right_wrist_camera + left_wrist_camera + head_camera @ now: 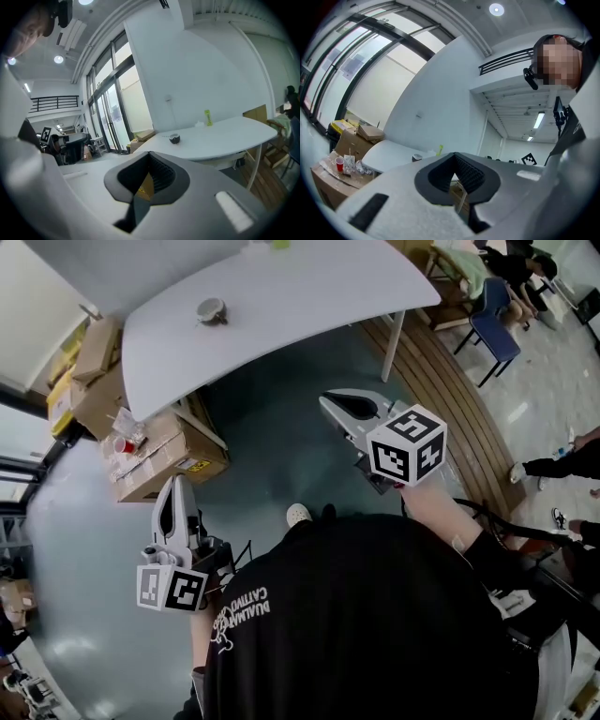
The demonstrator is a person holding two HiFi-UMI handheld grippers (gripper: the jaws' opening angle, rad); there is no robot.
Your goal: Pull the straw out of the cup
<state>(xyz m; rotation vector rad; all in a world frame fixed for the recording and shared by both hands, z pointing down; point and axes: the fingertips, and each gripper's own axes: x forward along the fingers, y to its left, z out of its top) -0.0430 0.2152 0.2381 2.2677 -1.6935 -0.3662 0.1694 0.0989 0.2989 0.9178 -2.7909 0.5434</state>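
The green straw (207, 117) stands way off at the back edge of the white table (225, 136), well ahead of both grippers. The left gripper (453, 158) is clenched on nothing, and the right gripper (149, 157) is pinched tight too, empty and touching nothing.

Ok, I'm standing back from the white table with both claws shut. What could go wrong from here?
Both the left claw and right claw are shut and empty; arriving like that, they may knock a cup over rather than grip a straw. The target is unclear: the small round container on the table shows no straw from here, and a red cup sits in clutter on the cardboard boxes, so you may head for the wrong one.
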